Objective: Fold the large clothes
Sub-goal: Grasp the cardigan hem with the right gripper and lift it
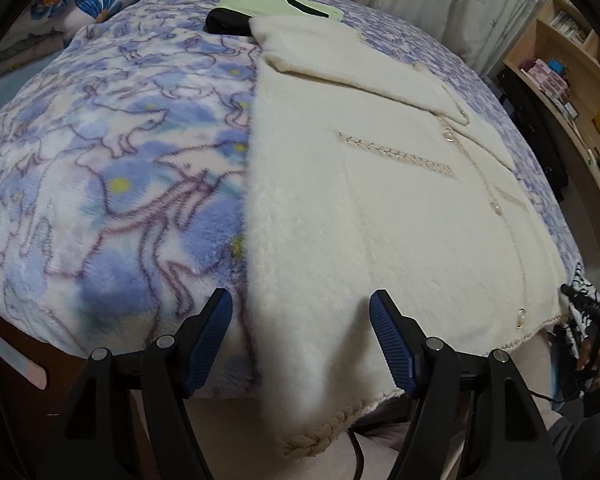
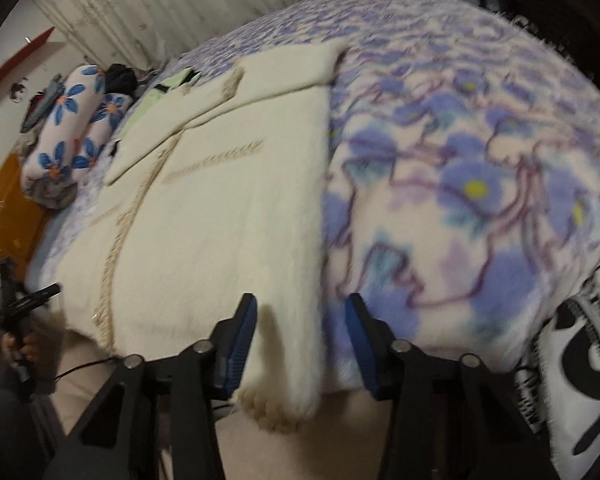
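Note:
A cream fleece cardigan (image 1: 380,200) with braided trim and buttons lies flat on the bed, sleeves folded across its chest. It also shows in the right wrist view (image 2: 220,208). Its hem hangs over the bed's near edge. My left gripper (image 1: 300,320) is open, its blue pads on either side of the hem's left corner (image 1: 308,420). My right gripper (image 2: 300,324) is open around the hem's right corner (image 2: 284,392). Neither has closed on the fabric. The right gripper also shows at the left wrist view's right edge (image 1: 588,308).
A blue-and-purple floral fleece blanket (image 1: 100,152) covers the bed. Folded green and black clothes (image 1: 268,8) lie beyond the collar. A flowered pillow (image 2: 68,132) sits at the bedhead. Shelves (image 1: 572,64) stand on the right. A black-and-white cloth (image 2: 580,360) hangs at the bed's corner.

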The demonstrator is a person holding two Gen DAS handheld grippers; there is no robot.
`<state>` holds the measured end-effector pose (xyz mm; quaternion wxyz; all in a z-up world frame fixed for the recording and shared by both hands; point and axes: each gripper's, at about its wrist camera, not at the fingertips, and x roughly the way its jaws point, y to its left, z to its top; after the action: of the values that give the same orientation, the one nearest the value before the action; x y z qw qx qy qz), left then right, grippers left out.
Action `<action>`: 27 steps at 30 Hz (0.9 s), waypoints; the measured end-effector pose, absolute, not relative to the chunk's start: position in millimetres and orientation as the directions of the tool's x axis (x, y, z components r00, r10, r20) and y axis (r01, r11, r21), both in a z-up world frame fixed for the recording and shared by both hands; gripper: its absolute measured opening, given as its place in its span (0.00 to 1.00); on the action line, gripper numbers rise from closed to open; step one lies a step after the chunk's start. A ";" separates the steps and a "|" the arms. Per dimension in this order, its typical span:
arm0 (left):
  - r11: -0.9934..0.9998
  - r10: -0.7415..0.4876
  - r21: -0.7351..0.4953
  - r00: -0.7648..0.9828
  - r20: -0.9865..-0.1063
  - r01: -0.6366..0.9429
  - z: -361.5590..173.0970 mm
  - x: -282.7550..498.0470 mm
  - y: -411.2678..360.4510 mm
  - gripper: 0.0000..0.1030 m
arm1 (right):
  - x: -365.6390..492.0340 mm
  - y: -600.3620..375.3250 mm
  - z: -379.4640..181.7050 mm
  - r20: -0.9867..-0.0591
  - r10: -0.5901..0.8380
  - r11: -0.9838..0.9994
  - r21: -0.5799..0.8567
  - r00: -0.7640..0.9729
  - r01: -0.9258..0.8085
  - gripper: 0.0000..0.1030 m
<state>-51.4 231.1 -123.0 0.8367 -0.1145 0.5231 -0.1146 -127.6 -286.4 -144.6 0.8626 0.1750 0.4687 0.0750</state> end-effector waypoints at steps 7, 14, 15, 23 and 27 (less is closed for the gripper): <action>0.904 -0.422 -0.414 0.397 -0.815 0.110 -124.8 -55.4 234.3 0.59 | -126.2 -269.1 -142.4 -0.744 0.395 0.901 0.429 0.538 -0.069 0.21; 0.905 -0.424 -0.404 0.381 -0.822 0.136 -134.1 -51.3 227.1 0.59 | -114.7 -271.0 -159.6 -0.765 0.411 0.893 0.448 0.495 -0.047 0.21; 0.905 -0.423 -0.402 0.379 -0.823 0.137 -135.2 -50.2 225.6 0.60 | -113.2 -271.6 -162.2 -0.765 0.415 0.889 0.456 0.492 -0.042 0.21; 0.921 -0.390 -0.354 0.385 -0.836 0.163 -128.9 -48.0 210.2 0.22 | -110.1 -264.9 -163.7 -0.778 0.392 0.902 0.429 0.491 -0.039 0.19; 0.910 -0.414 -0.384 0.385 -0.825 0.157 -120.2 -44.2 205.1 0.12 | -112.5 -256.8 -151.0 -0.778 0.366 0.919 0.388 0.510 -0.068 0.12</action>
<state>-44.2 205.1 -120.2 0.8231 -0.1220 0.5268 -0.1735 -112.5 -256.8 -151.0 0.8548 0.1559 0.4785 0.1268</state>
